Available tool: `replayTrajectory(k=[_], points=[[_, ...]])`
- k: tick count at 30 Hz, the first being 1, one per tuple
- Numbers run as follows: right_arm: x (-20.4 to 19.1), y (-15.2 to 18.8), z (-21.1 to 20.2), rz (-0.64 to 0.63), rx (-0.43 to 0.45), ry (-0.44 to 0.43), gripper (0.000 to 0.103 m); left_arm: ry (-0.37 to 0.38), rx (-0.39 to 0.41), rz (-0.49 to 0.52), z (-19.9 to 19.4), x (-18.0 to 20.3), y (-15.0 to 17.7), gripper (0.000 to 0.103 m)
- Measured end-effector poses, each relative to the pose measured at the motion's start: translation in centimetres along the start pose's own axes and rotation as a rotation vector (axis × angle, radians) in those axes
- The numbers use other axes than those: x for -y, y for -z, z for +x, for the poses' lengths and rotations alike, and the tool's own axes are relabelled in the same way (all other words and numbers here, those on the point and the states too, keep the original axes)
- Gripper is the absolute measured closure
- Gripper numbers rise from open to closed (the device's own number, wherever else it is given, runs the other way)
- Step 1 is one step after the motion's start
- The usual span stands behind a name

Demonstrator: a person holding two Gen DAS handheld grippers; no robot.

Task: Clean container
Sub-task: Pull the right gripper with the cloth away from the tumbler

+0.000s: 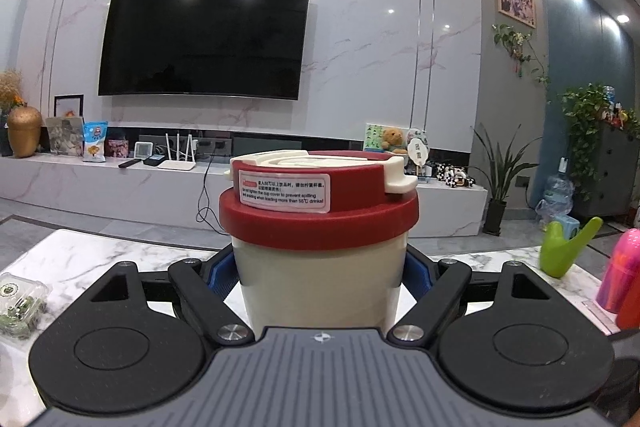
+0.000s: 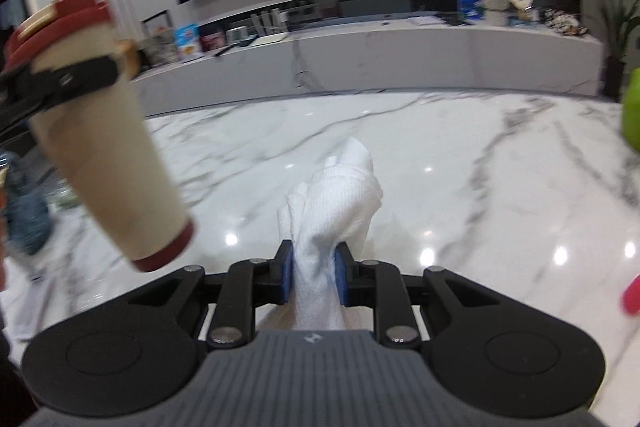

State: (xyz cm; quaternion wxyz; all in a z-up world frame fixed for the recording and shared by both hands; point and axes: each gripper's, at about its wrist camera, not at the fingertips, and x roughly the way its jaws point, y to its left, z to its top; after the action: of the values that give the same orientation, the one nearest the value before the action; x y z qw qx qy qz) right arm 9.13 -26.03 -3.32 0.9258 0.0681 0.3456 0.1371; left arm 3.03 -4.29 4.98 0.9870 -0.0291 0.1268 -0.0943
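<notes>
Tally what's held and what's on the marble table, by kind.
Cups, cream with red lid, held in left tongs: 1
White cloths, held in right tongs: 1
Green watering cans on table: 1
Pink bottles on table: 1
Clear boxes of greens on table: 1
Total: 5

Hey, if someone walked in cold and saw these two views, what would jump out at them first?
Front and centre in the left view, the left gripper clamps a cream cup with a red lid, held above the marble table. In the right view, the right gripper pinches a crumpled white cloth over the same table, with the cup off to its left. A big dark TV fills the wall behind.
</notes>
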Motion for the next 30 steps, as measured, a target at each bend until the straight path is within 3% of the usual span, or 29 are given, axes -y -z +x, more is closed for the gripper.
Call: replayTrajectory(k=[9,17,24,27,29,30], points=[[3.4,-1.8,2.0,-0.002,0.045,0.081,0.078,-0.019,0.028,-0.009,2.0,0.2,0.8,0.023],[4.9,-2.2,4.0,-0.051,0.071,0.041,0.077,-0.011,0.031,-0.003,3.3,0.4,1.3,0.023],[6.0,-1.5,6.1,-0.044,0.037,0.002,0.076,-0.006,0.028,0.002,4.0,0.5,1.5,0.023],[6.4,-1.5,6.5,-0.009,0.016,-0.005,0.071,-0.004,0.025,0.016,4.2,0.6,1.7,0.023],[6.1,-1.6,6.4,-0.006,0.010,0.004,0.058,-0.002,0.022,0.023,4.4,0.6,1.8,0.023],[6.1,-1.7,6.2,-0.002,0.021,0.006,0.056,-0.001,0.021,0.027,4.4,0.6,1.9,0.023]])
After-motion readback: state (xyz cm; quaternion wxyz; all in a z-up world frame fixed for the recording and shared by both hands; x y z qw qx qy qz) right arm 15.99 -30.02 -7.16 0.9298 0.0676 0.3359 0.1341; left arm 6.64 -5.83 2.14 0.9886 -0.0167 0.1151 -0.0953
